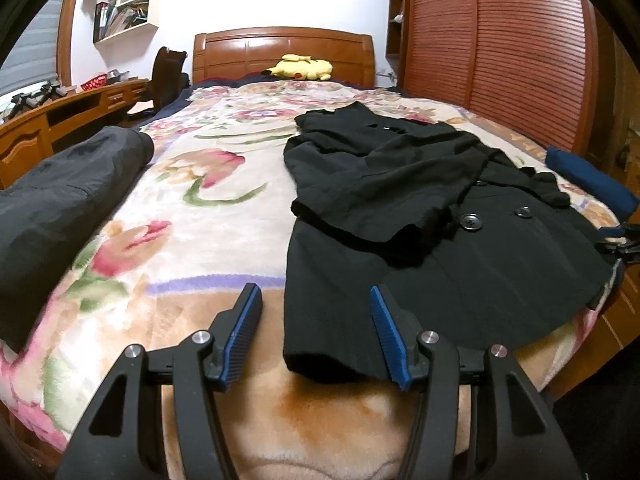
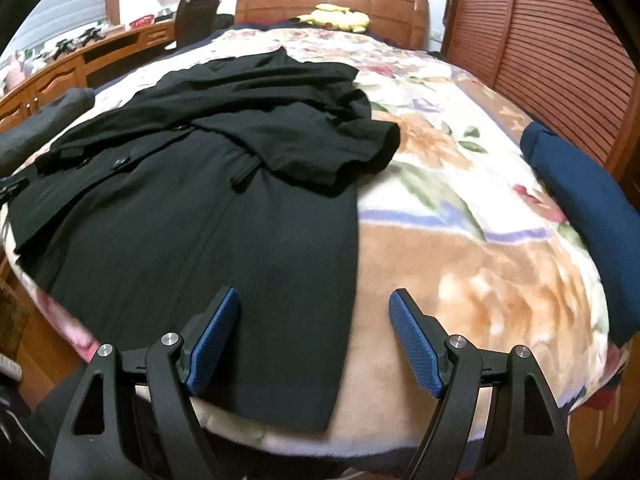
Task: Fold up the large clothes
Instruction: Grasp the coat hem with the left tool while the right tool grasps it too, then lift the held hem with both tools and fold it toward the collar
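Observation:
A black buttoned coat [image 1: 400,216] lies flat on the floral blanket [image 1: 192,208], both sleeves folded across its front. My left gripper [image 1: 316,300] is open and empty, hovering over the coat's near left hem corner. In the right wrist view the coat [image 2: 192,216] fills the left half, one sleeve cuff [image 2: 360,152] lying over its right side. My right gripper [image 2: 314,304] is open and empty, above the coat's near right hem corner at the foot of the bed. The right gripper also shows in the left wrist view [image 1: 618,240] at the far right edge.
A dark grey garment [image 1: 60,208] lies along the bed's left edge. A folded blue garment [image 2: 584,200] lies at the right edge. A yellow plush toy [image 1: 302,67] sits by the wooden headboard [image 1: 280,48]. A desk [image 1: 60,116] stands left, louvred wardrobe doors [image 1: 500,40] right.

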Motion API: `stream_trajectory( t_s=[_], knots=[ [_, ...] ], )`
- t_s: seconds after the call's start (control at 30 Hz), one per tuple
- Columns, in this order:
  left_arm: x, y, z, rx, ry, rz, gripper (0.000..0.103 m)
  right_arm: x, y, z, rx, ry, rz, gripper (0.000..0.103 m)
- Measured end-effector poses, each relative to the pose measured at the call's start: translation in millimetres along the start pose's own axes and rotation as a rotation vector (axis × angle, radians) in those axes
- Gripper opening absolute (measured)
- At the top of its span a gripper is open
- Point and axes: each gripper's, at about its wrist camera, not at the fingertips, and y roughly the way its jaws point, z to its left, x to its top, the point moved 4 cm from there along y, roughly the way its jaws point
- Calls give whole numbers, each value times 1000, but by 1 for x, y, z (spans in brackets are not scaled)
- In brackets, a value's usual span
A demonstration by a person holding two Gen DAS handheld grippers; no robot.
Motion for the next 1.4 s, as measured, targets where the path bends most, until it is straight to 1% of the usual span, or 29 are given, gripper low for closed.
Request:
stream_trajectory(
  t_s=[0.03, 0.07, 0.1, 0.13, 0.2, 0.27, 0.4, 0.43, 0.53, 0.57, 0.6, 0.67, 0.7, 0.73, 0.77, 0.83, 0.93, 1.1, 1.23, 1.4],
  knots=[
    [-1, -2, 0, -5, -1, -3, 46, -2, -1, 2, 7, 0, 5, 80],
    [-1, -4, 1, -10, -2, -6, 44, -4, -1, 3, 11, 1, 9, 79],
    [-2, -5, 1, -20, -5, -6, 39, -5, -2, 4, 14, 2, 11, 79],
    [-2, -5, 1, -30, -8, -5, 34, -7, -2, 5, 20, 4, 14, 77],
    [-2, -6, 0, -49, -14, -1, 28, -9, -2, 5, 36, 16, 20, 75],
    [-2, -7, -2, -54, -12, 3, 27, -11, -2, 6, 47, 23, 26, 73],
    [-2, -8, -8, -70, 3, 25, 26, -10, -4, 11, 58, 25, 32, 63],
    [-2, -8, -10, -64, 11, 27, 26, -10, -4, 12, 59, 23, 32, 59],
    [-2, -8, -12, -57, 18, 35, 26, -10, -5, 16, 63, 26, 30, 53],
    [-2, -8, -13, -56, 20, 39, 24, -10, -5, 17, 65, 30, 28, 52],
    [-2, -8, -14, -49, 31, 42, 14, -10, -5, 17, 67, 34, 27, 50],
    [0, -12, -18, -31, 58, 37, 9, -10, -5, 18, 75, 40, 24, 46],
    [0, -13, -18, -30, 63, 35, 6, -11, -5, 19, 82, 42, 22, 41],
    [1, -16, -19, -31, 67, 31, 4, -11, -6, 19, 95, 42, 19, 35],
    [3, -20, -21, -32, 70, 20, 3, -11, -7, 20, 102, 43, 16, 32],
    [5, -26, -23, -37, 72, 6, 2, -9, -8, 23, 113, 39, 10, 21],
    [9, -38, -26, -45, 71, -29, 2, -7, -12, 27, 106, 23, -10, 11],
    [18, -55, -31, -39, 78, -48, 2, 3, -27, 29, 76, 27, -71, 7],
    [22, -76, -34, -51, 93, -85, 2, 13, -55, 23, 68, 47, -150, 6],
    [23, -96, -35, -57, 111, -109, 2, 21, -74, 19, 71, 39, -184, 6]
  ],
)
